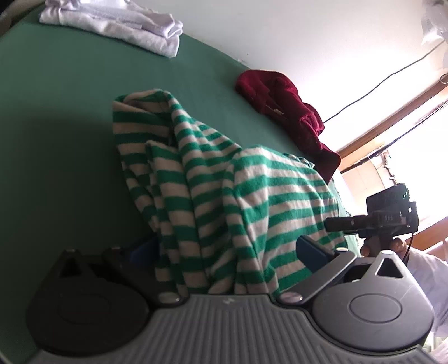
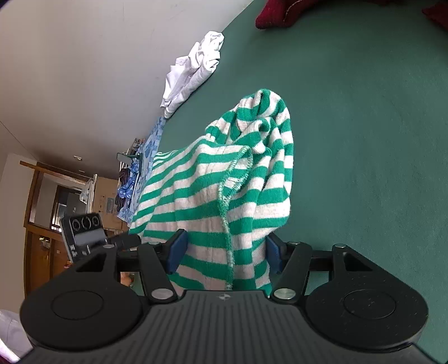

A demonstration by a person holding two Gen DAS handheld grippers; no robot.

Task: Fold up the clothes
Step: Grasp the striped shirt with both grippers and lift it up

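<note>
striped sweater [image 2: 224, 190] hangs bunched, pinched by both left gripper [image 1: 228, 252] and right gripper [image 2: 224, 252].

The sweater [image 1: 212, 196] [image 2: 224, 179] has green and off-white horizontal stripes, with green stitching along its seam. It lies on a plain dark green counter [image 1: 56, 112] [image 2: 364, 126]. The folded clothes [image 1: 117, 22] [image 2: 193, 70] are white. Another garment [image 1: 285, 106] [image 2: 280, 14] is deep red. A hanging cloth [image 2: 148, 156] is blue with a paler pattern. Both grippers have blue pads [image 1: 313, 252] [image 2: 177, 249] on black frames.
</note>
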